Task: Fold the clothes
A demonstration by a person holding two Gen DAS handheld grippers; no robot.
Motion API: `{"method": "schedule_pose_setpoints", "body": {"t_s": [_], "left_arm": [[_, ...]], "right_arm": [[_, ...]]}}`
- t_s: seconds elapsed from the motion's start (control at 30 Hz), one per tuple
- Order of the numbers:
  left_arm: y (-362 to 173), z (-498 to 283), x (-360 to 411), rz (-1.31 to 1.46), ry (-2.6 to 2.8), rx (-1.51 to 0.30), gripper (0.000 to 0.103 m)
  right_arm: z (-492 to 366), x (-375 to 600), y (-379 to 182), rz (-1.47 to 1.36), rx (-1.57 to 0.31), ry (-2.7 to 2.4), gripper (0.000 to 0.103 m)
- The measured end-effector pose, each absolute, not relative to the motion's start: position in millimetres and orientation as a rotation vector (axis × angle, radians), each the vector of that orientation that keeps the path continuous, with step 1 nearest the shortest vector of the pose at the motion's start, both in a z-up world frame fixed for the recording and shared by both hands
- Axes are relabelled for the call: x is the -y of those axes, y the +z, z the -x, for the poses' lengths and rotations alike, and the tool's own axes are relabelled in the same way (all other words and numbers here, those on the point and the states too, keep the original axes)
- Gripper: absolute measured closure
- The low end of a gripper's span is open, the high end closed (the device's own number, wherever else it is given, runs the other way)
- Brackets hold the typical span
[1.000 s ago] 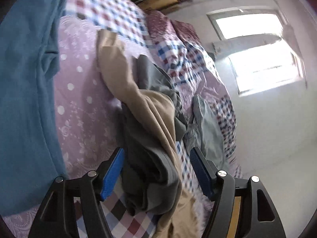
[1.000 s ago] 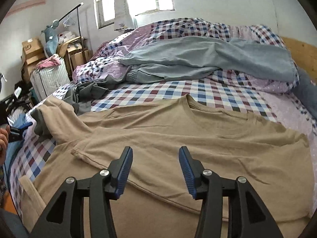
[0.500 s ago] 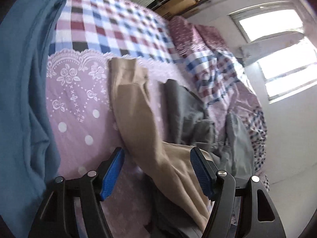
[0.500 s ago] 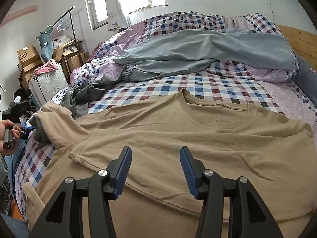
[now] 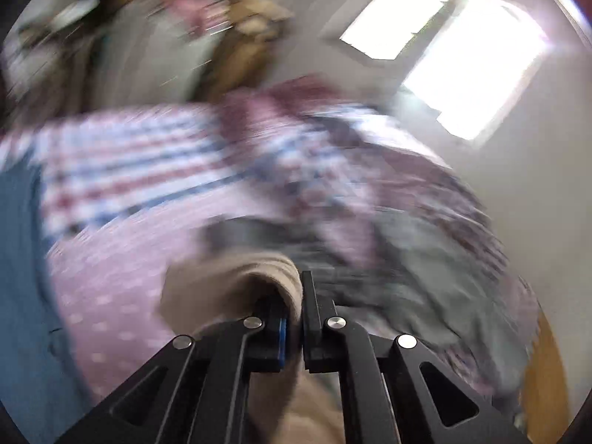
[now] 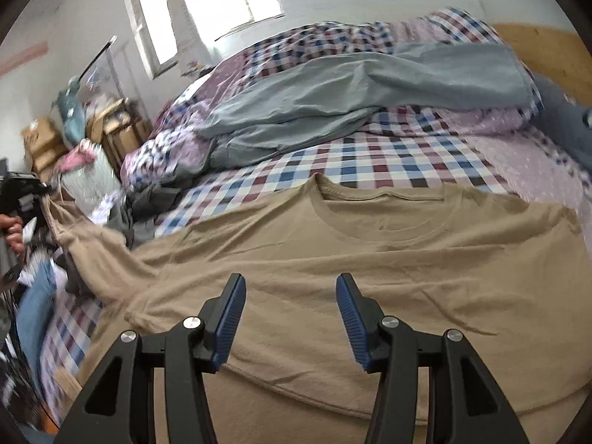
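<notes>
A tan T-shirt (image 6: 370,251) lies spread flat on the checked bed, collar toward the far side. Its left sleeve (image 6: 70,229) is pulled up and out to the left by my left gripper (image 6: 26,196), held in a hand at the frame's edge. In the blurred left wrist view my left gripper (image 5: 294,296) is shut on that tan sleeve (image 5: 236,277), which bunches over the left finger. My right gripper (image 6: 290,318) hovers open over the shirt's lower body, nothing between its fingers.
Grey-blue trousers (image 6: 351,92) lie across the far side of the bed. A dark grey garment (image 6: 148,203) is bunched by the lifted sleeve, and a blue garment (image 6: 33,307) hangs at the left edge. Cardboard boxes (image 6: 44,140) and clutter stand beyond the bed.
My left gripper went from open around the tan sleeve to shut on it and is swinging fast, lifting the sleeve. The right gripper stayed open and drifted a little.
</notes>
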State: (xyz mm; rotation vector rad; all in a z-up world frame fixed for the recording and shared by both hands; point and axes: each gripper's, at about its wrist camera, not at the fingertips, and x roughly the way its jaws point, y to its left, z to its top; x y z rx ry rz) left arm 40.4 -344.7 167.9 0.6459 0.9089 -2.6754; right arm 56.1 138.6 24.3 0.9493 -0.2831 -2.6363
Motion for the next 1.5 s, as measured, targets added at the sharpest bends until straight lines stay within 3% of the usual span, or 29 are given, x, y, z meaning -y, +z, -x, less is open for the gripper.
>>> {"method": "schedule_pose_setpoints", "body": {"t_s": [0.17, 0.27, 0.37, 0.43, 0.53, 0.57, 0.6, 0.63, 0.77, 0.9, 1.33, 1.37, 1.4, 1.43, 1.5], "left_arm": [[221.7, -35.8, 170.6, -0.75, -3.147, -0.559, 0.099], [204.8, -33.9, 89.0, -0.953, -3.276, -0.41, 0.099], [150.6, -28.1, 23.7, -1.258, -3.283, -0.285, 0.097], [114.0, -28.1, -13.1, -1.477, -3.25, -0.213, 0.079], [68.8, -43.4, -49.1, -1.771, -3.168, -0.141, 0.065], [61.5, -53.8, -55.2, -1.815, -3.172, -0.122, 0.059], [59.0, -63.7, -58.5, -1.834, -3.18, -0.105, 0.044], [58.7, -73.1, -59.4, -1.838, -3.194, -0.088, 0.036], [62.2, -111.5, -37.3, -1.827, -3.238, -0.163, 0.029], [63.7, -133.9, 7.3, -1.736, -3.247, -0.366, 0.019], [54.6, -119.4, 63.5, -1.528, -3.164, -0.623, 0.019], [59.5, -119.0, 73.3, -1.477, -3.162, -0.637, 0.019], [64.7, -118.8, 83.9, -1.421, -3.158, -0.652, 0.019], [69.9, -118.7, 94.5, -1.365, -3.154, -0.666, 0.019], [74.8, -117.7, 112.5, -1.293, -3.125, -0.669, 0.019]], "right_arm": [[-47.2, -183.1, 27.7, -0.949, 0.524, -2.677, 0.049], [-45.5, -216.0, 26.1, -0.949, 0.688, -2.697, 0.049], [-44.7, -248.3, 23.1, -0.949, 0.851, -2.704, 0.049], [-44.2, -269.8, 21.2, -0.948, 0.961, -2.705, 0.049], [-43.5, -299.7, 18.5, -0.945, 1.114, -2.698, 0.047], [-43.4, -299.3, 18.9, -0.949, 1.105, -2.692, 0.047], [-42.5, -295.4, 19.8, -0.955, 1.078, -2.684, 0.047], [-41.7, -291.6, 20.8, -0.961, 1.051, -2.676, 0.047], [-37.6, -271.9, 21.6, -1.001, 0.935, -2.621, 0.047], [-31.3, -239.5, 13.2, -1.097, 0.795, -2.495, 0.047], [-48.2, -114.0, 10.1, -1.096, 0.217, -2.407, 0.049], [-48.8, -105.7, 8.1, -1.104, 0.173, -2.412, 0.051], [-49.3, -99.5, 6.5, -1.11, 0.137, -2.418, 0.061], [-49.3, -100.4, 6.7, -1.111, 0.131, -2.427, 0.082], [-49.1, -102.1, 7.0, -1.114, 0.12, -2.445, 0.1]]}}
